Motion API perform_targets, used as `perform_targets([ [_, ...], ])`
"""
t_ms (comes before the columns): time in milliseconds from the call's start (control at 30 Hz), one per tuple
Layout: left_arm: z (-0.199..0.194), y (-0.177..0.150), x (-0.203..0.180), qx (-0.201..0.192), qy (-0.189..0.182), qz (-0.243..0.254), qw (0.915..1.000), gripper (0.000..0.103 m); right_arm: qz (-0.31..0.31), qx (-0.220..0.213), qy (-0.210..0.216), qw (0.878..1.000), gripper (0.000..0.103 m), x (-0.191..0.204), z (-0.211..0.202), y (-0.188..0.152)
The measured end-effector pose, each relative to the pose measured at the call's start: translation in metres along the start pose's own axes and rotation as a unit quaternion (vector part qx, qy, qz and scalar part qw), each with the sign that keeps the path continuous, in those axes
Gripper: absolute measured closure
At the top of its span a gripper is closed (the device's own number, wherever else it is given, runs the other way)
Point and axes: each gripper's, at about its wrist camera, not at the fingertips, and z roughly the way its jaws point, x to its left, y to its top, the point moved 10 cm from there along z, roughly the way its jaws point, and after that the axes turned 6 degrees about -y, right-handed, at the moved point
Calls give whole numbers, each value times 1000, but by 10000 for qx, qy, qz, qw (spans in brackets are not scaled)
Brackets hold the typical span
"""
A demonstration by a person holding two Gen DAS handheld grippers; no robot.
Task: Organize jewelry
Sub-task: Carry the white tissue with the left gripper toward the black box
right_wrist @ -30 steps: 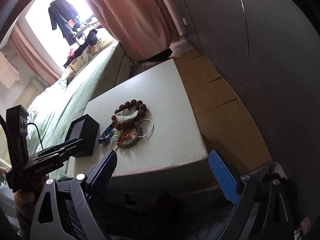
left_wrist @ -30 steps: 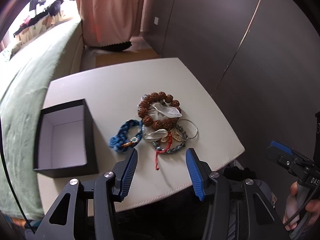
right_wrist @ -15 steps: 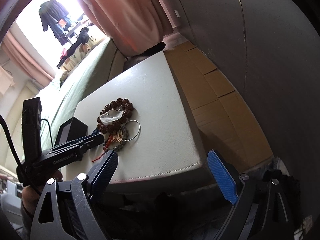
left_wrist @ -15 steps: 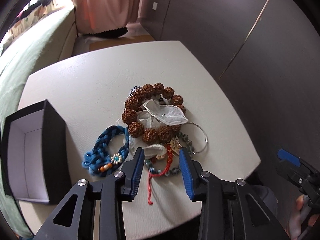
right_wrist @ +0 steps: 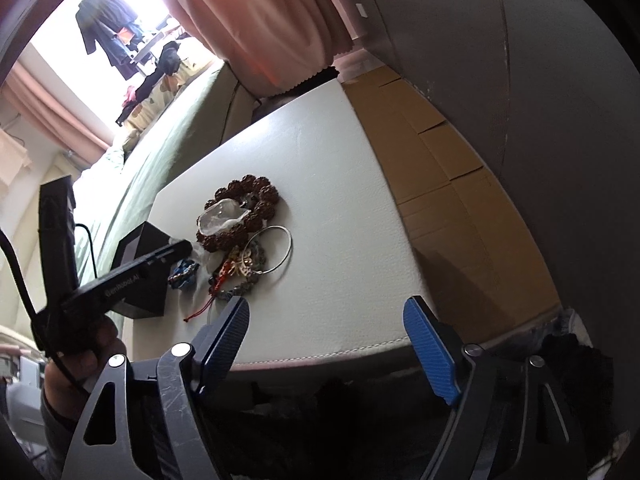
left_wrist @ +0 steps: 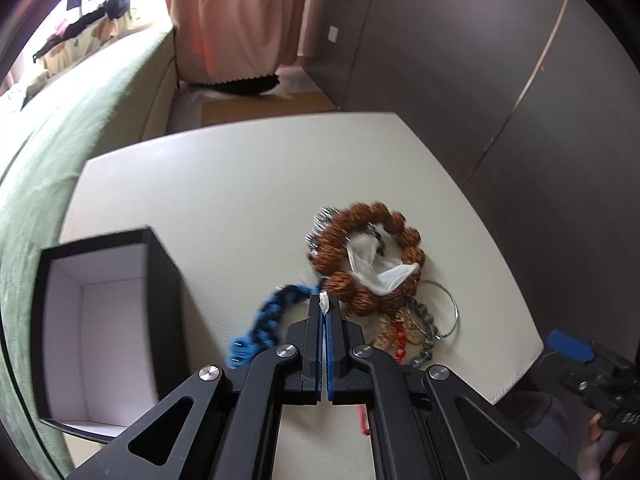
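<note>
Left gripper (left_wrist: 324, 308), jaws closed together, pinching a scrap of clear plastic (left_wrist: 323, 302) at their tips, at the near edge of the jewelry pile on the white surface (left_wrist: 224, 184). The pile: brown bead bracelet (left_wrist: 400, 240), blue braided bracelet (left_wrist: 266, 320), silver bangle (right_wrist: 280, 252), red cord (right_wrist: 204, 310). Open black box (left_wrist: 160, 280) just beside it. Right gripper (right_wrist: 326, 344), jaws wide and lately narrowing, nothing between them, near the surface's front edge.
</note>
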Motion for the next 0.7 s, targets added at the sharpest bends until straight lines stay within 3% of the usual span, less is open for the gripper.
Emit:
perform_targets([
  [167, -19, 3, 5, -123, -74, -71, 9999, 103, -83, 119, 167, 9998, 35, 17, 7, -4],
  [367, -44, 4, 8, -289, -151, -120, 9994, 103, -151, 148, 286, 9994, 38, 33, 10, -4],
  [467, -60, 7, 13, -437, -152, -195, 9987, 103, -225, 246, 387, 9987, 56, 45, 16, -3],
  [600, -82, 7, 21, -604, -150, -278, 9977, 103, -500, 308, 648, 9962, 67, 74, 27, 3],
  [700, -100, 6, 30, -725, -105, -341, 9967, 103, -711, 455, 668, 9942, 87, 92, 40, 2],
])
